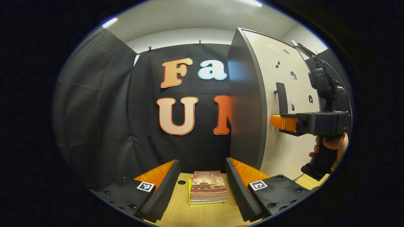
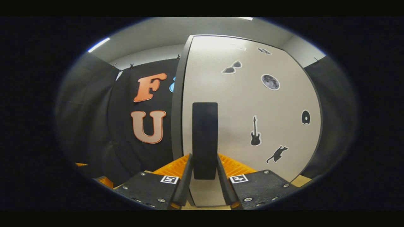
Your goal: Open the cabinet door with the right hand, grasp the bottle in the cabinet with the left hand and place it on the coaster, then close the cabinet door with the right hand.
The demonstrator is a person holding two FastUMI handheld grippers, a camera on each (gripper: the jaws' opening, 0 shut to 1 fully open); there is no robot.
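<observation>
A black-draped booth wall and a pale wooden table [image 1: 202, 214] are recorded in the left gripper view, with a white ceiling and strip lights above. The left gripper [image 1: 202, 184] is held low over the table, its fingers spread wide apart with nothing between them; a small stack of books [image 1: 208, 188] lies on the table in the gap ahead of them. To the right, the cabinet [image 1: 246, 104] is seen at an angle, its dark side panel turned toward the camera and its pale cabinet door [image 1: 284, 151] lying flush and closed. The door handle [image 1: 282, 97], a dark vertical bar, is seen from the side, and the right gripper [image 1: 277, 122], held by a hand [image 1: 331, 143], is noted level with the handle's lower end, its fingertips at the door. In the right gripper view the same door [image 2: 246, 104] is met nearly head-on, and small stickers [image 2: 255, 130] on it are resolved: sunglasses, a moon, a guitar, a cat. Here the handle [image 2: 205, 140] stands upright directly between the right gripper's [image 2: 204, 171] fingers, which are drawn in close on either side of its lower end; whether both actually press on it cannot be told. The bottle is taken to be behind the closed door; its position cannot be told from these views.
</observation>
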